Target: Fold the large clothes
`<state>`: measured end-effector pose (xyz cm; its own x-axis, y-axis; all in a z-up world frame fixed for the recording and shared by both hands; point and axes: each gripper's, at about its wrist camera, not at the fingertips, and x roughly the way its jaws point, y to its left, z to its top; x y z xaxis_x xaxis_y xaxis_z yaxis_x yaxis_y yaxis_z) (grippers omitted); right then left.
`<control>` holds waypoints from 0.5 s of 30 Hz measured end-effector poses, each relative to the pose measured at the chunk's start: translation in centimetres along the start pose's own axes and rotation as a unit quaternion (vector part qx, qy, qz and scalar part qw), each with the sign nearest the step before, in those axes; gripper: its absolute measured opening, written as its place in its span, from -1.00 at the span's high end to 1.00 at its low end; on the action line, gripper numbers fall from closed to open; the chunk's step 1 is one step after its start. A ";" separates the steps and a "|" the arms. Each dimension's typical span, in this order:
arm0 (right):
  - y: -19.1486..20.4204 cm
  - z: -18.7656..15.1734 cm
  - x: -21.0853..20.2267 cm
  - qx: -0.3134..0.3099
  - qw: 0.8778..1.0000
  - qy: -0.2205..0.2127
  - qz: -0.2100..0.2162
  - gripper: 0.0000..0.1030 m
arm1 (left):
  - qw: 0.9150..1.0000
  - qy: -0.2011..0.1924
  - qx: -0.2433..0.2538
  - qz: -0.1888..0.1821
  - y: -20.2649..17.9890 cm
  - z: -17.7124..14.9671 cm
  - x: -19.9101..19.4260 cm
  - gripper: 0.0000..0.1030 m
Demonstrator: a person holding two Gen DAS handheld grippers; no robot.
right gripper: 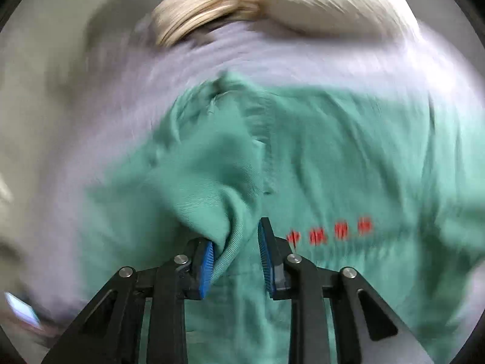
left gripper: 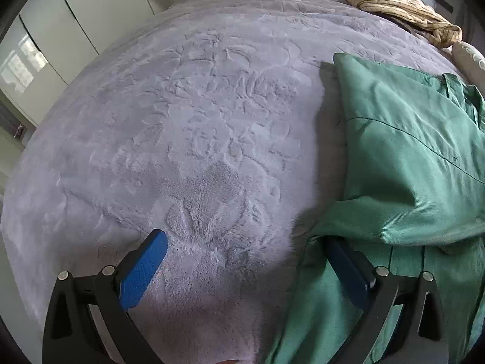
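The left gripper point(left gripper: 242, 276) is held with its jaws spread wide and empty over the bed point(left gripper: 182, 121), the green garment point(left gripper: 409, 157) lying at its right-hand pad. The right gripper point(right gripper: 235, 261) is set half-closed around a raised fold of that garment, not yet pinched. The fold should be seated deep before clamping. The beige cloth point(left gripper: 394, 0) is sharp in the left view only; red lettering point(right gripper: 330, 232) is shown in the right view only.
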<state>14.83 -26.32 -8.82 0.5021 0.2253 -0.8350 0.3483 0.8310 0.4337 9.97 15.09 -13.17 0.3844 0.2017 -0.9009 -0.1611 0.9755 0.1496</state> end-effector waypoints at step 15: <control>5.3 -11.1 4.2 0.163 0.911 0.211 0.315 -0.62 | 0.981 0.057 0.040 -0.179 3.4 8.0 -1.1 -1.00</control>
<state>9.97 -15.30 -13.82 0.3581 0.8378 -0.4120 0.3485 0.2895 0.8915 16.30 18.89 -8.37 0.2979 -0.1623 -0.9407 0.0397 0.9867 -0.1577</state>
